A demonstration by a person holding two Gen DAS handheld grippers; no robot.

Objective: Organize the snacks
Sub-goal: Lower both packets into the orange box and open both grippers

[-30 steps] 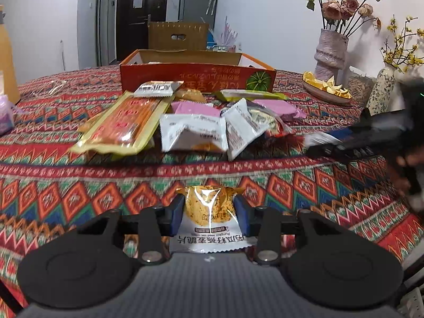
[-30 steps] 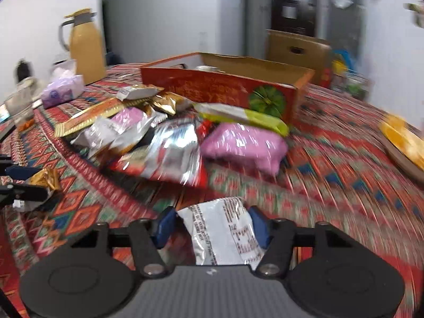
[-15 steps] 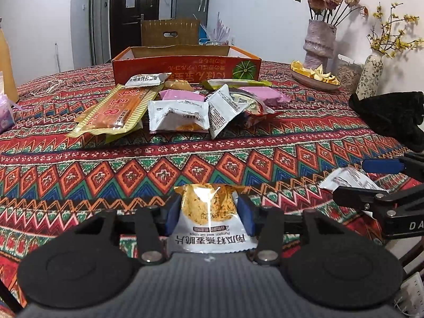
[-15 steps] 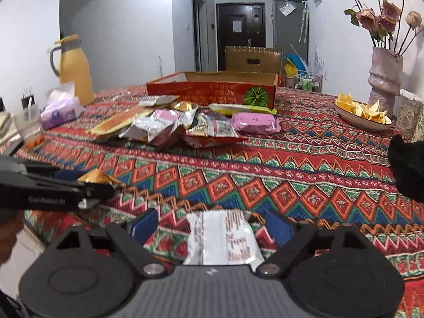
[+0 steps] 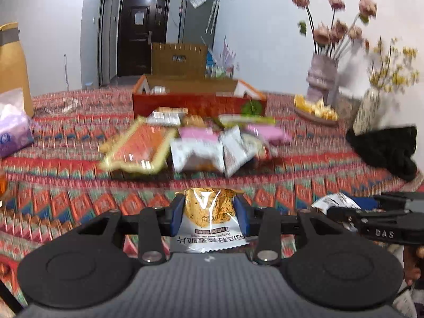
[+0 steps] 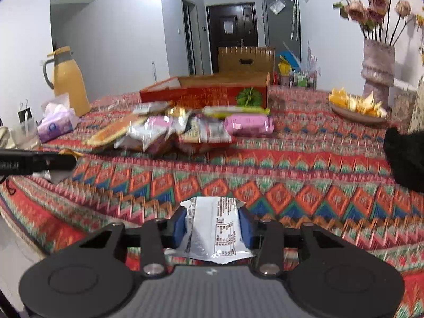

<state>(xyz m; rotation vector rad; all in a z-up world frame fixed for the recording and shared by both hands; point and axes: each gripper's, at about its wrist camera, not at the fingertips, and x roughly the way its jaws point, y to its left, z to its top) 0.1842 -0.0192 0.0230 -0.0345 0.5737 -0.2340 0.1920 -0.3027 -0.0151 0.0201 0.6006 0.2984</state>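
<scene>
My left gripper (image 5: 209,213) is shut on a cookie packet (image 5: 209,220) with a clear window, held above the near table edge. My right gripper (image 6: 213,224) is shut on a silver packet (image 6: 213,234) with printed text; it also shows at the right of the left wrist view (image 5: 368,212). A pile of snacks (image 5: 201,145) lies mid-table in front of a red open box (image 5: 198,100), also in the right wrist view (image 6: 206,94). The left gripper's side (image 6: 34,161) shows at the left of the right wrist view.
A patterned cloth (image 6: 265,175) covers the table. A yellow jug (image 6: 67,79) and tissue pack (image 6: 55,127) stand far left. A flower vase (image 6: 377,66), a dish of yellow snacks (image 6: 355,106) and a black cloth (image 5: 387,151) are at the right.
Both grippers have pulled back from the pile toward the near table edge and lifted. The right gripper, open half a second ago, has shut on the silver packet.
</scene>
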